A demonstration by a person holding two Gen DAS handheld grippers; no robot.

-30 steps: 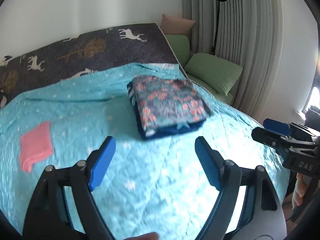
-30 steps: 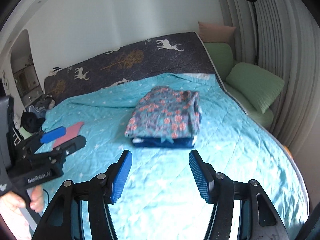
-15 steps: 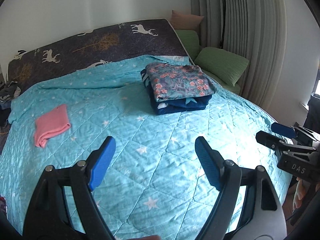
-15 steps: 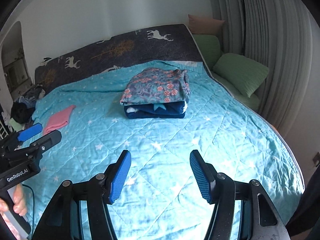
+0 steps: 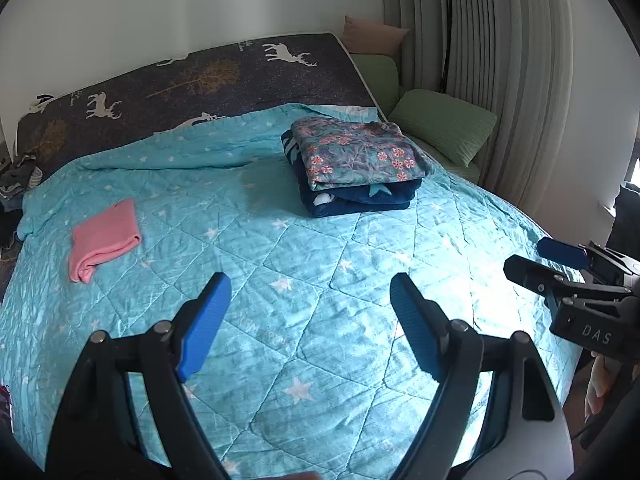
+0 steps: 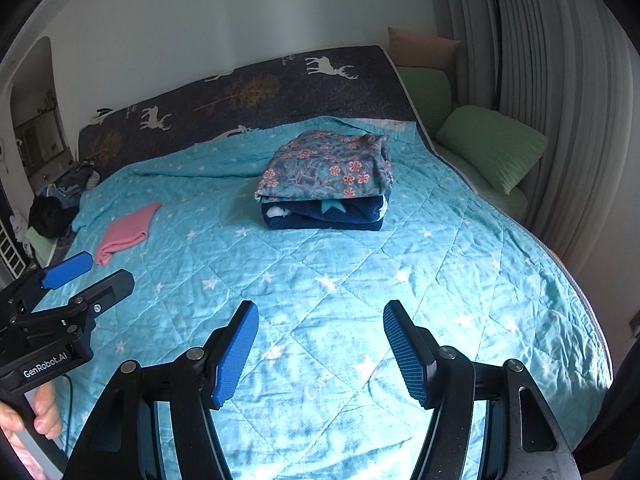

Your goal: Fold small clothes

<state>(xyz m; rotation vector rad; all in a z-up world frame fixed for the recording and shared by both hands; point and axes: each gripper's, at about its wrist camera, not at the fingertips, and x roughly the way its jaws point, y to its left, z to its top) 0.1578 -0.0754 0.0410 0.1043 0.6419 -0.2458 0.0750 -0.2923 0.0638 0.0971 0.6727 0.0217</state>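
Tongs (image 5: 310, 320) apart; folded floral garment (image 5: 360, 156)

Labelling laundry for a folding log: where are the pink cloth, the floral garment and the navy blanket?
pink cloth (image 5: 105, 236), left wrist view, middle of its top face.
floral garment (image 6: 328, 170), right wrist view, centre of top.
navy blanket (image 6: 320, 218), right wrist view, front folded edge.

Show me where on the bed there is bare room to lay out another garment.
The widest bare stretch of the quilt runs from the folded stack toward the near edge, under both open grippers. A smaller patch lies between the stack and the pink cloth. The far left edge is crowded by a clothes pile; green pillows line the right.
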